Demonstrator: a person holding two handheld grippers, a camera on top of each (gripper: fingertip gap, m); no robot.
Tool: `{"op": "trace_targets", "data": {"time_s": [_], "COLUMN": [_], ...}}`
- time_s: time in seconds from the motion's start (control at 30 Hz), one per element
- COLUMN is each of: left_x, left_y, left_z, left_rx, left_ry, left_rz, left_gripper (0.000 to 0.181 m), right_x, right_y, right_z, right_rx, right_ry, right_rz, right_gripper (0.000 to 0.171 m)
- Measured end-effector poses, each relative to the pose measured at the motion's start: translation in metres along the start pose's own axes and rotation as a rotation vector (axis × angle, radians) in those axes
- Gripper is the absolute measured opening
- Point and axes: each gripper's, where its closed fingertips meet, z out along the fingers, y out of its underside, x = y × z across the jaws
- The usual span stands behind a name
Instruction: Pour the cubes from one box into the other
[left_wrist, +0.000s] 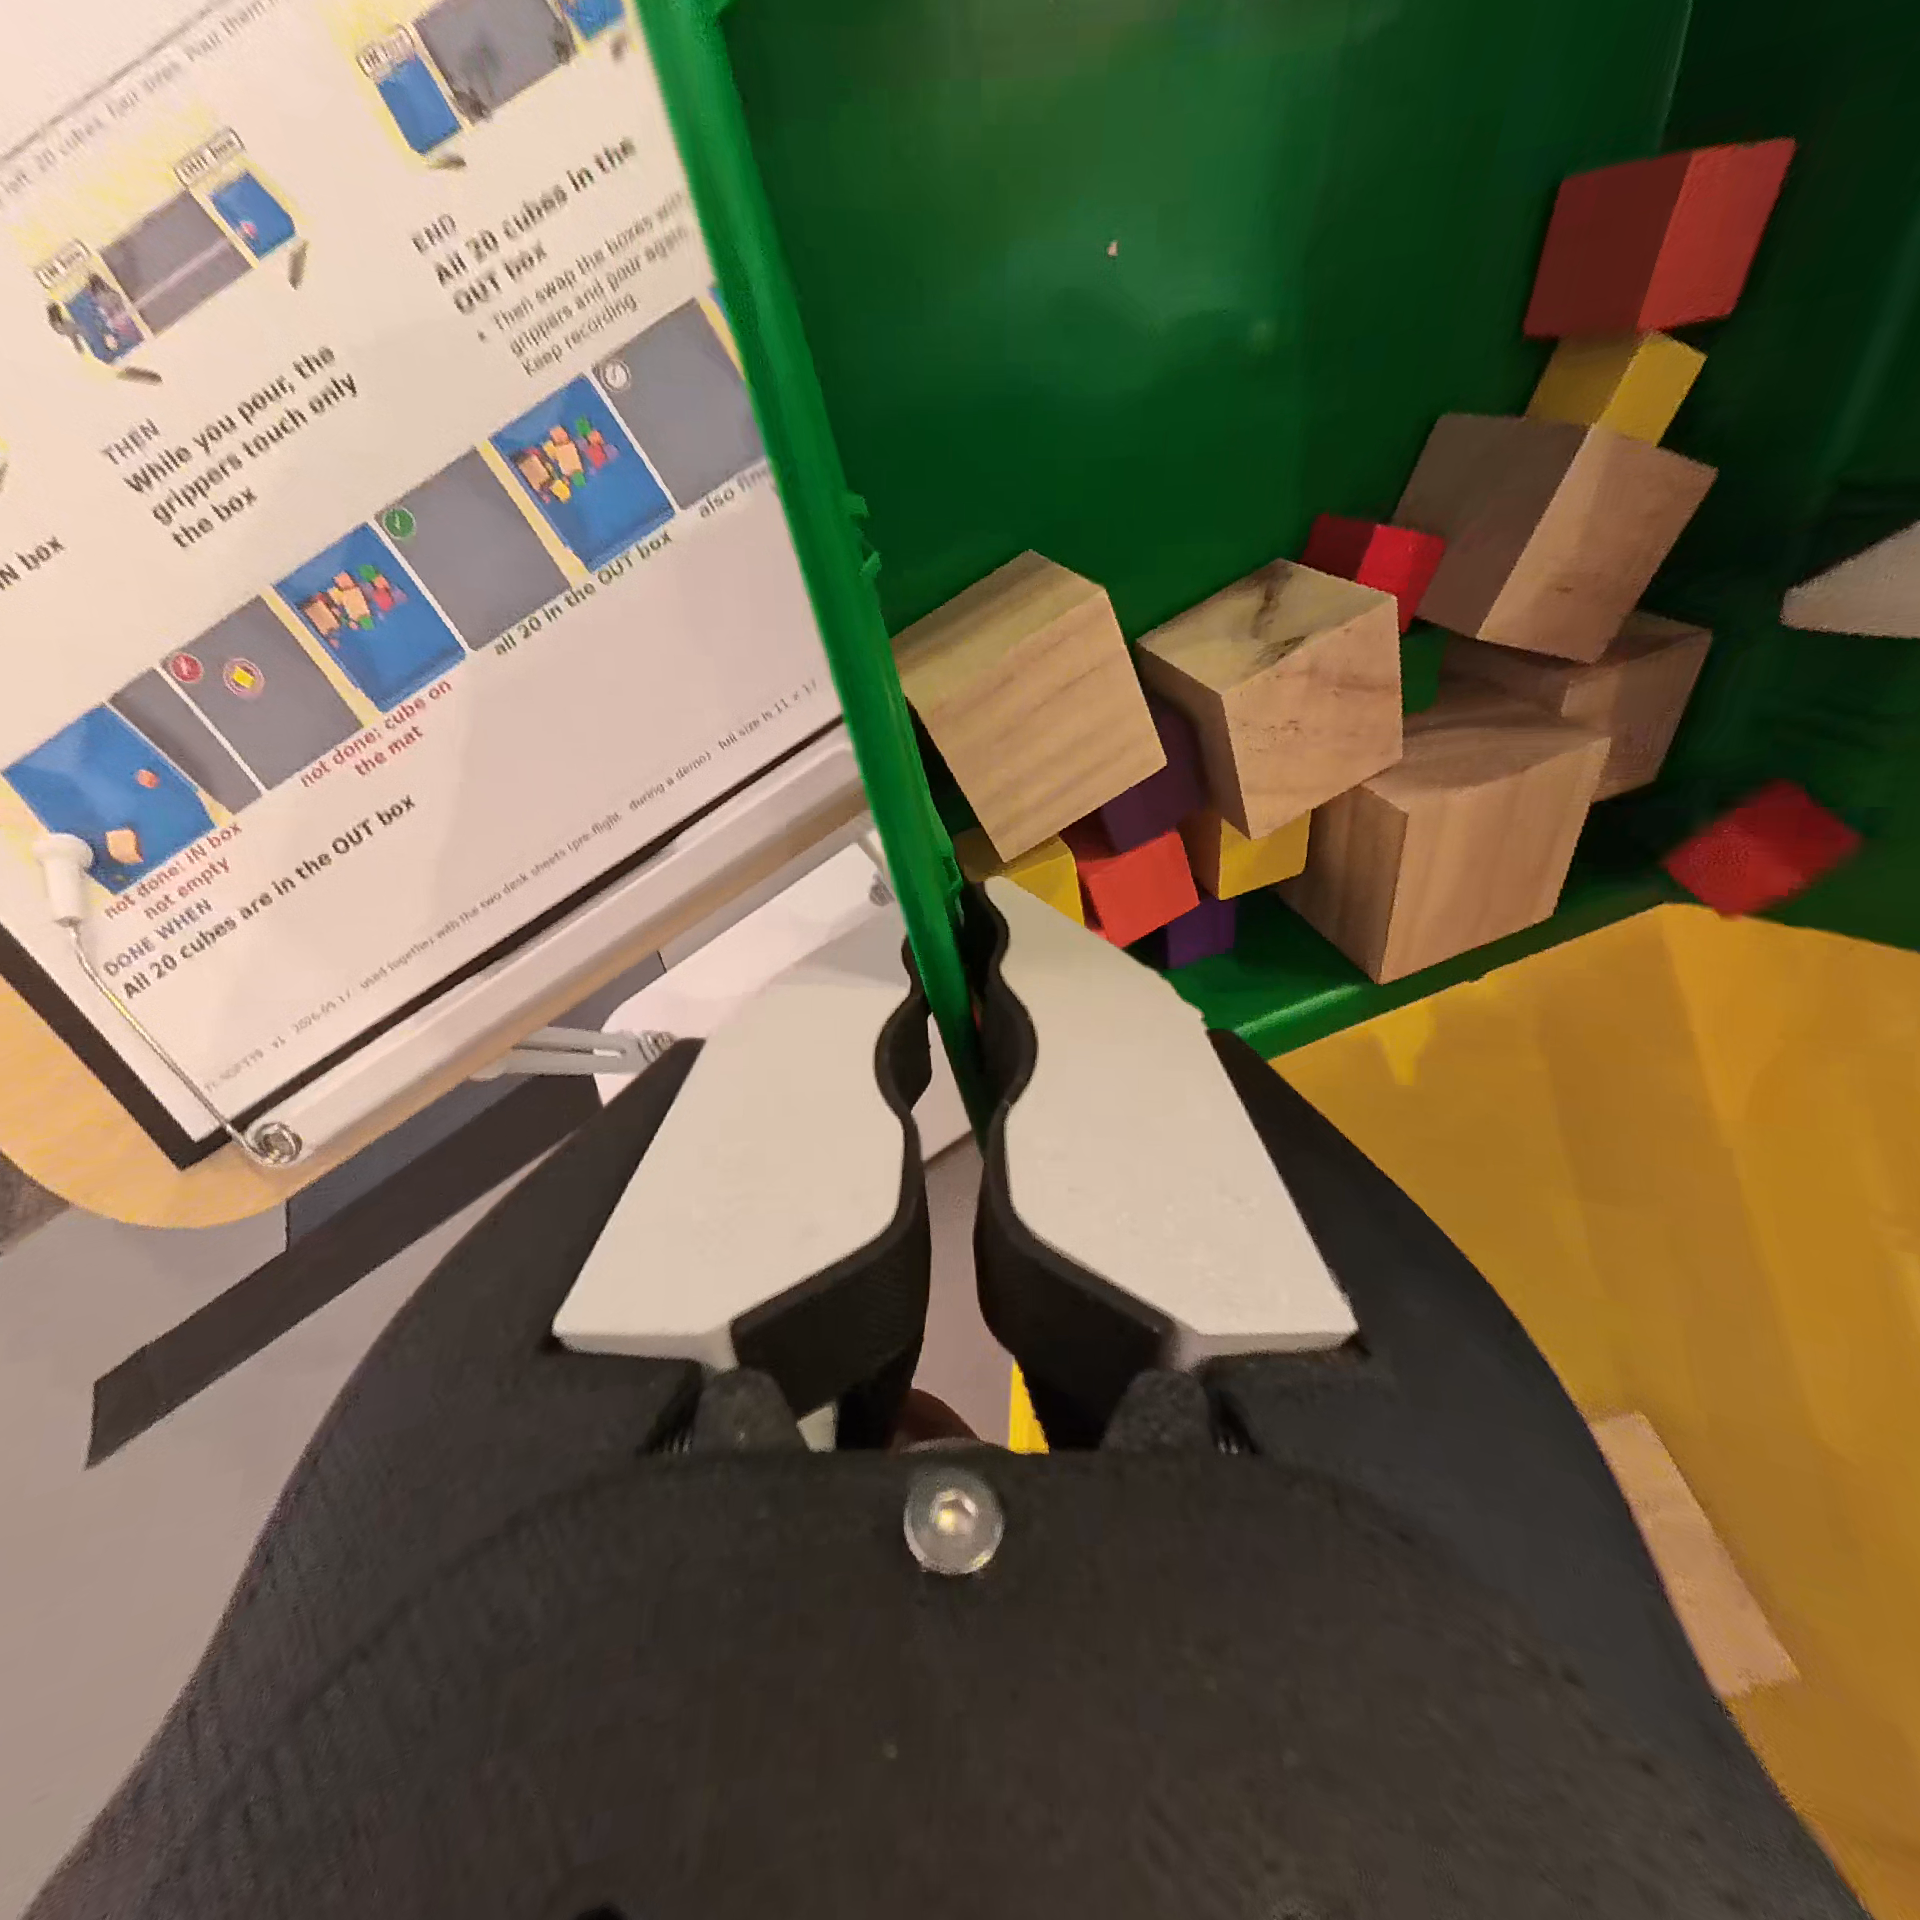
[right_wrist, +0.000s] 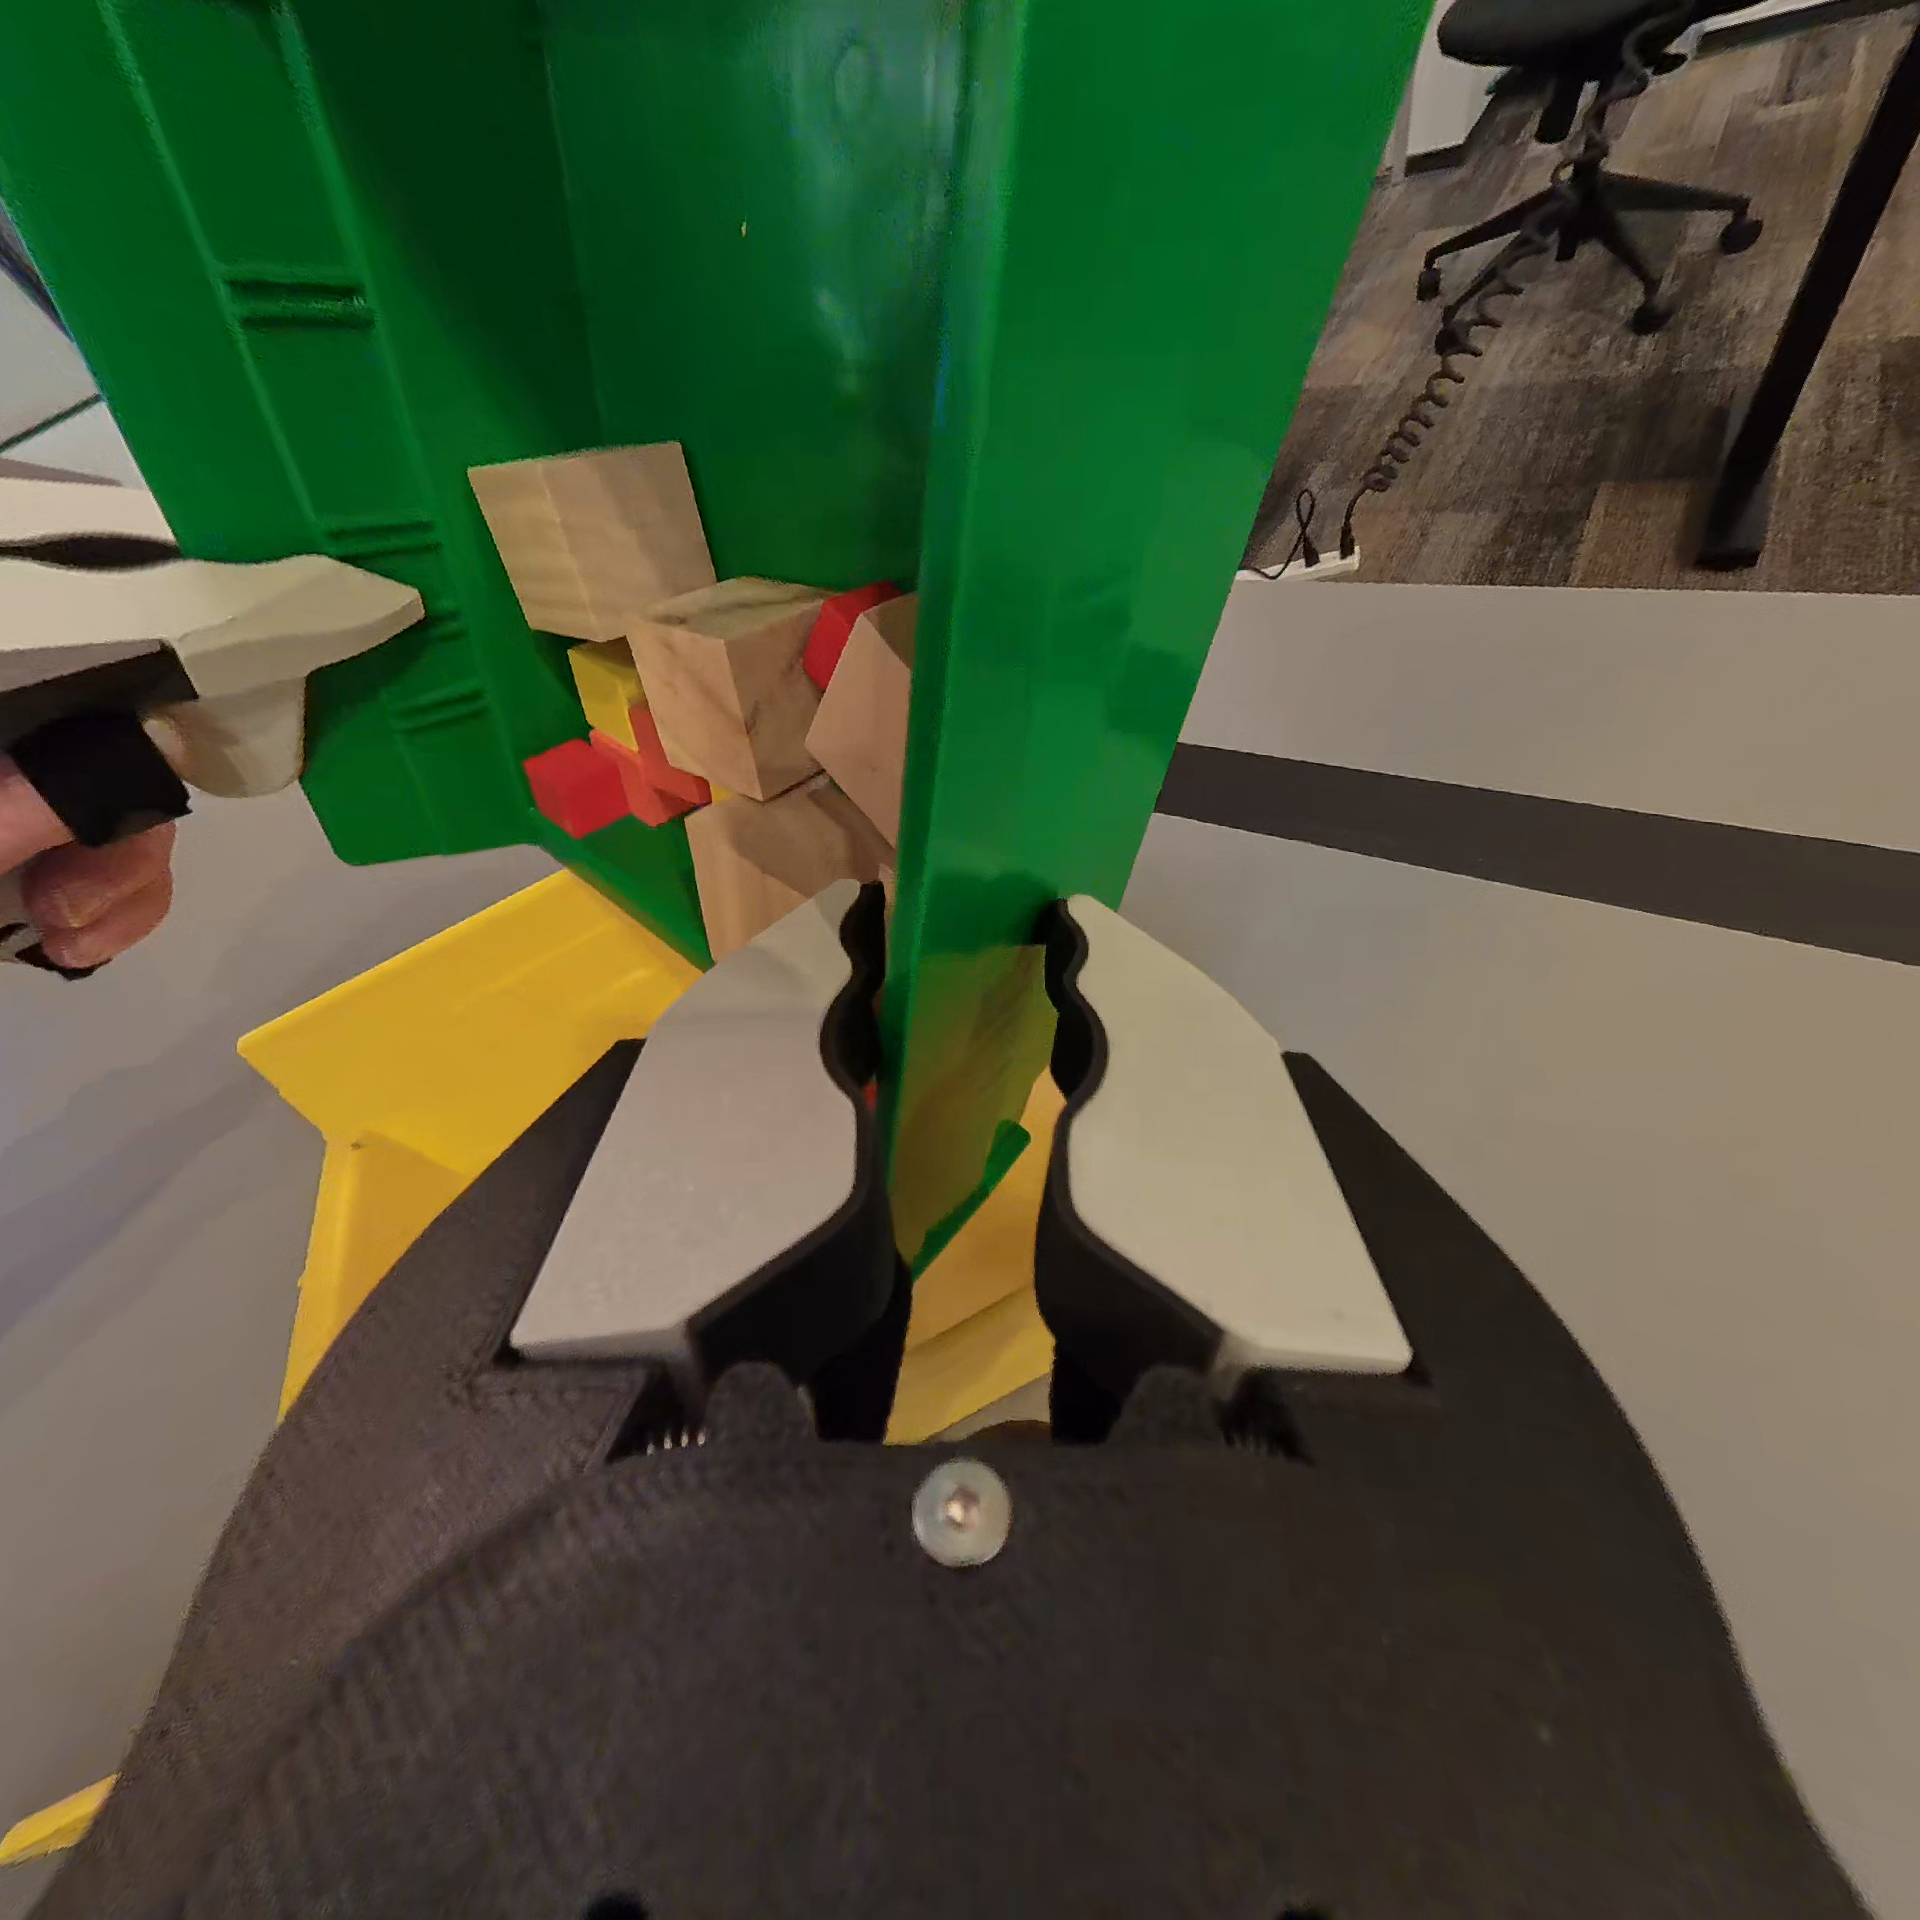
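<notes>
Two tongs: left tongs (left_wrist: 956, 940) and right tongs (right_wrist: 966, 914) each clamp a side wall of the green box (left_wrist: 1195, 312), one wall apiece, so it can tip without twisting.
Green box: tilted steeply, mouth down over the yellow box (left_wrist: 1558, 1195).
Cubes: wooden and coloured cubes (left_wrist: 1278, 696) heap at the low edge, about to spill; one wooden cube (left_wrist: 1683, 1579) seems already inside the yellow box.
Desk: grey desk (right_wrist: 1507, 1039) with a dark stripe; an instruction sheet (left_wrist: 343, 540) stands nearby.
Room: carpet floor, black office chair (right_wrist: 1590, 156) behind.
</notes>
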Motion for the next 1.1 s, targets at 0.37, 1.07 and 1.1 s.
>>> {"op": "trace_targets", "data": {"time_s": [0.37, 1.07, 1.1], "left_x": [-0.002, 0.002, 0.002], "left_y": [-0.016, 0.002, 0.002], "left_z": [0.006, 0.015, 0.015], "left_rx": [0.208, 0.372, 0.364], "left_ry": [-0.038, -0.108, -0.102], "left_rz": [0.078, 0.058, 0.044], "left_gripper": [0.003, 0.004, 0.004], "right_x": [0.009, 0.02, 0.021], "right_y": [0.003, 0.001, 0.001], "right_z": [0.004, 0.01, 0.01], "right_rx": [0.025, 0.122, 0.121], "right_ry": [0.071, 0.199, 0.203], "right_rz": [-0.086, -0.285, -0.291], "right_gripper": [0.022, 0.016, 0.016]}}
